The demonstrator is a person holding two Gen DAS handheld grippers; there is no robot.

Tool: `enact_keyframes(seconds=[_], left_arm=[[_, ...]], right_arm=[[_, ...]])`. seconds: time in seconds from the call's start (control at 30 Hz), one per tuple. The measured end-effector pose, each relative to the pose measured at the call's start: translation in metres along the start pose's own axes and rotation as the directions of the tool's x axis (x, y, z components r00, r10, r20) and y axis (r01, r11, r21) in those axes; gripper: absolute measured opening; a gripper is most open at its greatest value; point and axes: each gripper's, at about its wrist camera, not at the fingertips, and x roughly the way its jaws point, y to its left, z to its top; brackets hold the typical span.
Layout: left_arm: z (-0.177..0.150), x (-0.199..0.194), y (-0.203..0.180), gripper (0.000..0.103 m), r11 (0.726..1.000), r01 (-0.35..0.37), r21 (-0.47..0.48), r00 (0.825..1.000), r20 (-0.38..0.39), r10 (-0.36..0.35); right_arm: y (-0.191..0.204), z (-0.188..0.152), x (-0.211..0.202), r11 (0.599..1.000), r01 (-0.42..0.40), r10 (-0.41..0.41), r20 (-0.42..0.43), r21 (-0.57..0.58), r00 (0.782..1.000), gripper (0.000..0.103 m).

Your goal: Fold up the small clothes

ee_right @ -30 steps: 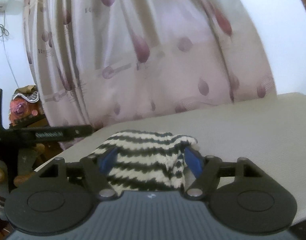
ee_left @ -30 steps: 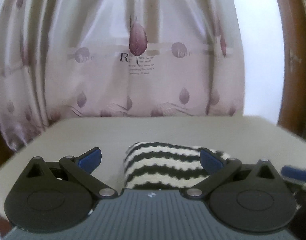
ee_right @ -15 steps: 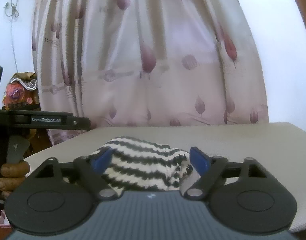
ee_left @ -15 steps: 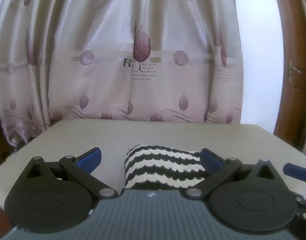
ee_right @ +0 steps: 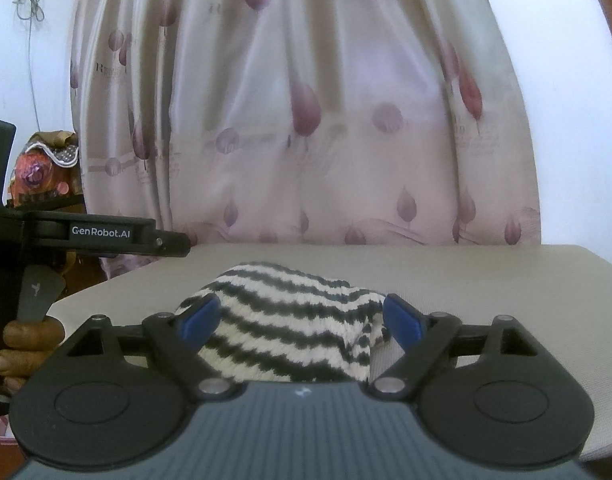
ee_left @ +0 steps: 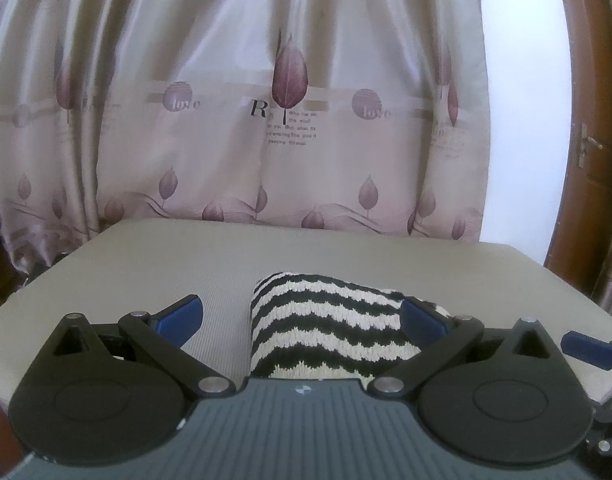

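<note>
A small black-and-white zigzag knitted garment (ee_left: 330,328) lies folded in a bundle on the beige table (ee_left: 266,252). My left gripper (ee_left: 302,316) is open just in front of it, with the bundle's left end between the blue fingertips (ee_left: 178,314). In the right wrist view the garment (ee_right: 290,320) lies between the open fingers of my right gripper (ee_right: 300,318), untouched as far as I can tell. The left gripper's body (ee_right: 86,234) shows at that view's left, held by a hand (ee_right: 22,344).
A pink curtain with leaf prints (ee_left: 286,120) hangs behind the table's far edge. A brown wooden door (ee_left: 586,140) stands at the right. The table's right edge (ee_right: 586,264) curves near my right gripper. Cluttered items (ee_right: 38,168) sit beyond the table at the left.
Both grippers have drawn back a little and levelled. The right gripper's fingers have opened wider around the garment. The garment lies still.
</note>
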Motion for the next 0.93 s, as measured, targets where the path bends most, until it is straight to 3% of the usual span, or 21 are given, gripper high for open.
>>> enact_keyframes(seconds=[0.33,0.53,0.73,0.93], left_arm=[[-0.004,0.0071,-0.0001,0.103,1.0,0.016,-0.018,0.999,-0.038,-0.017],[-0.0073,0.0023,-0.0039,0.103,0.999,-0.051,0.017,0.998,0.046,0.051],[-0.0064,0.0016,0.0012,0.103,0.999,-0.048,0.006,0.996,0.071,0.048],[-0.0079,0.0006,-0.001,0.103,0.998,-0.049,0.028,0.995,0.086,0.046]], right_arm=[[0.0008,-0.0022,0.003,1.0,0.002,-0.002,-0.015,0.004,1.0,0.089],[0.0036,-0.0025,0.0033,0.999,0.036,-0.036,-0.011,-0.009,0.999,0.089],[0.0047,-0.0003,0.0043,0.991,0.122,-0.122,0.005,-0.045,0.992,0.089],[0.0008,-0.0002,0.0066,0.989,0.138,-0.139,-0.01,-0.045,0.99,0.089]])
